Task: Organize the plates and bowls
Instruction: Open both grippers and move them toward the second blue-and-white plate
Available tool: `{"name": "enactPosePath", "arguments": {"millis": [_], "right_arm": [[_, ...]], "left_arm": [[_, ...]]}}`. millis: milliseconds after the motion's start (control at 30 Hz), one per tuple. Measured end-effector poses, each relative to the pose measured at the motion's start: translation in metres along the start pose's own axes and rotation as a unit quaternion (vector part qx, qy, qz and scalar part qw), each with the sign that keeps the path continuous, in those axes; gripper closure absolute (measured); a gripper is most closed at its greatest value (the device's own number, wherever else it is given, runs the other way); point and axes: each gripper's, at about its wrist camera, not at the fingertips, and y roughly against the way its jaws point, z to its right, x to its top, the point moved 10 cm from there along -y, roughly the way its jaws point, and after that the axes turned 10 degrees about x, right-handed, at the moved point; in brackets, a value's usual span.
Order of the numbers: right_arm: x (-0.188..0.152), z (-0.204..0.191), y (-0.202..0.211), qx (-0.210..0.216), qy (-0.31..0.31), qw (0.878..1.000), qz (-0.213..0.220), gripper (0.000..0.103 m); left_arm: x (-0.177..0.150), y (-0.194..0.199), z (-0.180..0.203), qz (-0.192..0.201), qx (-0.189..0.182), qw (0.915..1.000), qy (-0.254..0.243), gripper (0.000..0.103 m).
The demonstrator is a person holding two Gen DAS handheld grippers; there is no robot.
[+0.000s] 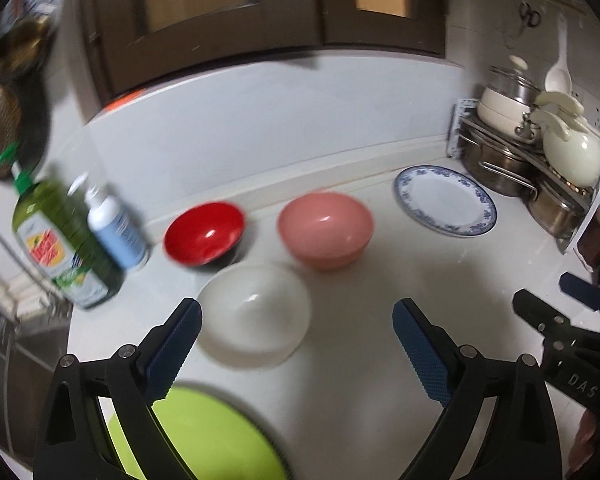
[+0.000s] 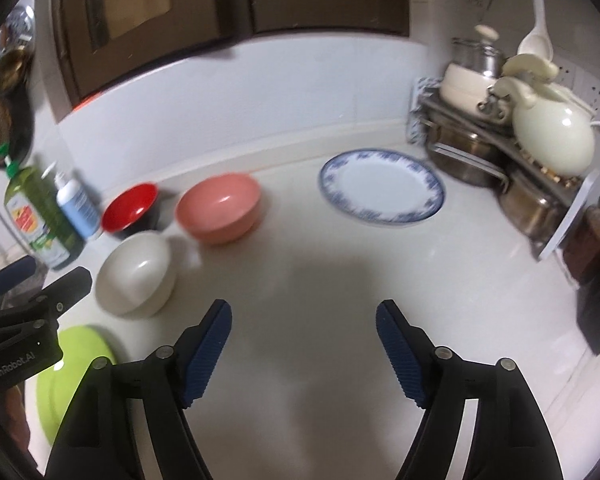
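On the white counter stand a red bowl (image 1: 204, 234) (image 2: 130, 206), a pink bowl (image 1: 325, 230) (image 2: 219, 207) and a white bowl (image 1: 256, 314) (image 2: 135, 274). A blue-rimmed white plate (image 1: 445, 200) (image 2: 382, 186) lies at the back right. A lime green plate (image 1: 204, 436) (image 2: 66, 376) lies near the front left. My left gripper (image 1: 296, 314) is open and empty, just above the green plate and in front of the white bowl. My right gripper (image 2: 304, 314) is open and empty over bare counter; it also shows in the left wrist view (image 1: 548, 296).
A green bottle (image 1: 60, 240) (image 2: 40, 220) and a white-blue pump bottle (image 1: 116, 228) (image 2: 78, 204) stand at the left by the sink (image 1: 24, 332). A rack with steel pots and a cream kettle (image 1: 572, 152) (image 2: 552, 136) fills the back right corner. Dark jars (image 2: 596, 240) stand at the right.
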Motion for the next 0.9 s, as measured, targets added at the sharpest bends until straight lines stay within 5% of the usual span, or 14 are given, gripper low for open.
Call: {"name": "enactPosePath", "arguments": {"millis": [467, 900], "right_arm": [[0.05, 0.095, -0.003, -0.055, -0.019, 0.998, 0.02, 0.026], [0.081, 0.157, -0.059, -0.091, -0.047, 0.995, 0.012, 0.026]], "left_arm": [[0.065, -0.033, 0.084, 0.007, -0.043, 0.9982, -0.041, 0.005], [0.103, -0.101, 0.143, -0.014, -0.057, 0.9953, -0.078, 0.006]]}}
